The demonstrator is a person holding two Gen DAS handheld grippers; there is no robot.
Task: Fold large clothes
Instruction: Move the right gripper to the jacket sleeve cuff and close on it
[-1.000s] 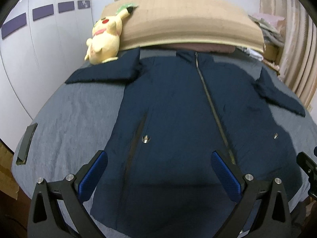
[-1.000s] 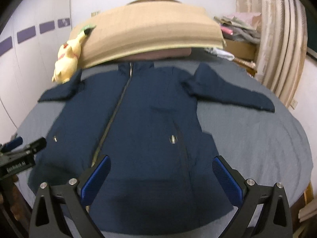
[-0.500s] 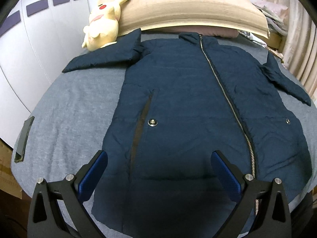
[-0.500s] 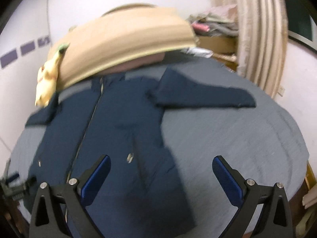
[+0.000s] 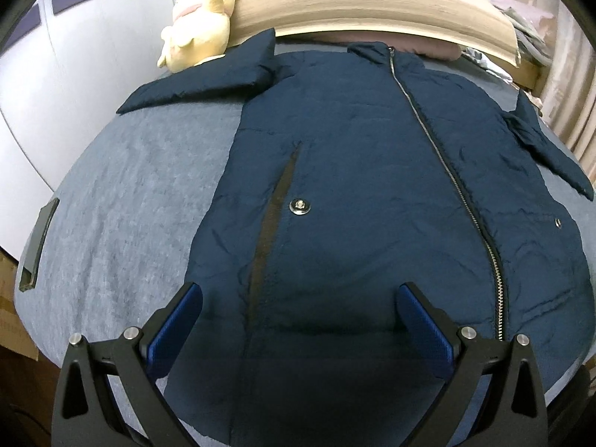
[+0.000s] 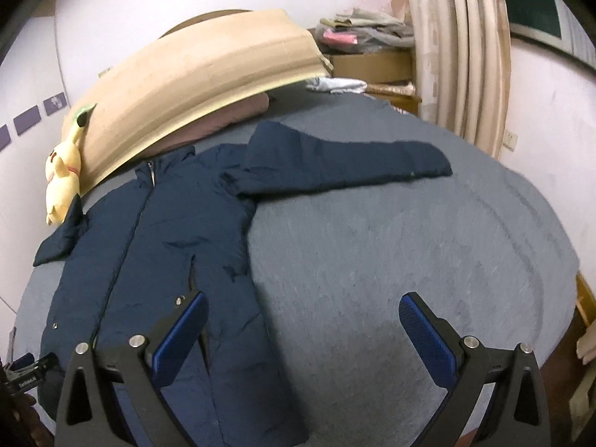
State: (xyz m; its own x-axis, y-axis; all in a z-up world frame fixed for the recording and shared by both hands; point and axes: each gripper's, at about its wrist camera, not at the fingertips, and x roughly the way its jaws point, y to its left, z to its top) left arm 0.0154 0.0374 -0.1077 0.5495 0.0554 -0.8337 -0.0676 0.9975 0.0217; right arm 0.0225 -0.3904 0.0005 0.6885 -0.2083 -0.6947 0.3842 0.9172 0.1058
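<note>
Left gripper [image 5: 298, 307] first: two black arms with triangular cut-outs in their thick bases, forking from the lower edge of the view, matte and angular. Bright blue pads [image 5: 422, 326] with a fine dotted grip texture line the inner faces of both fingers. Silver round-headed screws [image 5: 468, 332] sit in pairs on each arm, just behind the pads.

Over to the right gripper [image 6: 301, 316], and it's the same build: black forked frame, triangular cut-outs, blue textured pads [image 6: 424, 335], paired silver screws [image 6: 469, 341]. At this view's lower-left corner, part of the other tool shows: black, with small white lettering too tiny to read.
</note>
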